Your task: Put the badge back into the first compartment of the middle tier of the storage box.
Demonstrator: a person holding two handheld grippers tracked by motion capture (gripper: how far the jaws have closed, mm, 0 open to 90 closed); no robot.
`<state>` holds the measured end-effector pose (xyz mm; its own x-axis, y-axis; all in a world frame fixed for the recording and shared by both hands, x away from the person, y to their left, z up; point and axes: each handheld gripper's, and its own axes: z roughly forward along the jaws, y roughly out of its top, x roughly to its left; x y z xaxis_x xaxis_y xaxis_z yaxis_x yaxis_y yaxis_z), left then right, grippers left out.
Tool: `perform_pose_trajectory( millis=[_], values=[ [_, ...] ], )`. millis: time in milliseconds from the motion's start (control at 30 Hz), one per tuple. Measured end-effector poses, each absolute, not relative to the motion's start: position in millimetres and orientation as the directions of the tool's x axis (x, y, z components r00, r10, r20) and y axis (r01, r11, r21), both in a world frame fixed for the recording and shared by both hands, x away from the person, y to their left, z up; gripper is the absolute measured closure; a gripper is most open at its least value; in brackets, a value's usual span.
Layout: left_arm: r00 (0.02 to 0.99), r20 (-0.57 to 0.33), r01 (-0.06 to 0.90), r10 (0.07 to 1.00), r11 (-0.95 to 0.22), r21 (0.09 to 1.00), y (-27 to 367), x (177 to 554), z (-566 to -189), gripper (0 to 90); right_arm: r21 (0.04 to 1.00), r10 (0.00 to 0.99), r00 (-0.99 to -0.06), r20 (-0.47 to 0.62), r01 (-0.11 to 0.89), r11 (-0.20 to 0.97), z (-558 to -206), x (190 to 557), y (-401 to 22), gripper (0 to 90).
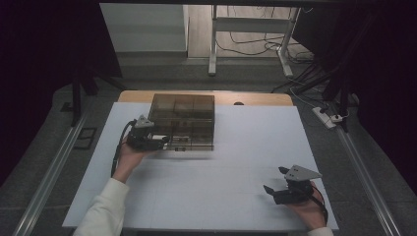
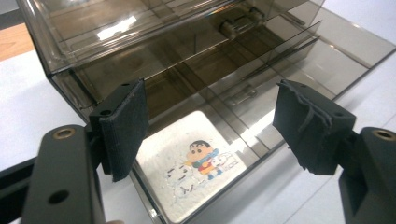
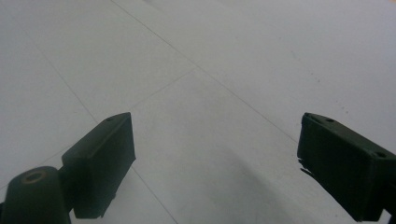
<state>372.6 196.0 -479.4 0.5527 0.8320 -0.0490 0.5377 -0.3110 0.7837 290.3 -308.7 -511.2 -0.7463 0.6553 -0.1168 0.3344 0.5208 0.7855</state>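
Nearest to me, my right gripper [image 1: 281, 183] rests low over the white table [image 1: 236, 147], jaws wide apart and empty. Farther off, my left gripper [image 2: 210, 121] stands with jaws apart at the smoky plastic box [image 1: 183, 120], gripping nothing.

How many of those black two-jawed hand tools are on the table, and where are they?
2. The left gripper sits at the near left corner of the smoky clear plastic box, jaws apart. The right gripper is over the bare white table at the near right, jaws open.
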Motion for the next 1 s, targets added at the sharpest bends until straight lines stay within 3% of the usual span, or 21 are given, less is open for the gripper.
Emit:
perform_pose_trajectory(
  millis=[667, 1000],
  values=[
    [0.658, -0.039, 0.484, 0.752, -0.383, 0.787, 188.2, 335.2, -467.5, 26.3, 0.791, 0.657, -0.745, -0.115, 0.331, 0.514, -510.9, 290.3, -309.6, 11.0],
    [0.665, -0.044, 0.482, 0.746, -0.383, 0.788, 197.1, 306.4, -475.6, 25.9, 0.794, 0.657, -0.745, -0.12, 0.325, 0.514, -509.8, 289.3, -310.0, 11.0]
  ],
)
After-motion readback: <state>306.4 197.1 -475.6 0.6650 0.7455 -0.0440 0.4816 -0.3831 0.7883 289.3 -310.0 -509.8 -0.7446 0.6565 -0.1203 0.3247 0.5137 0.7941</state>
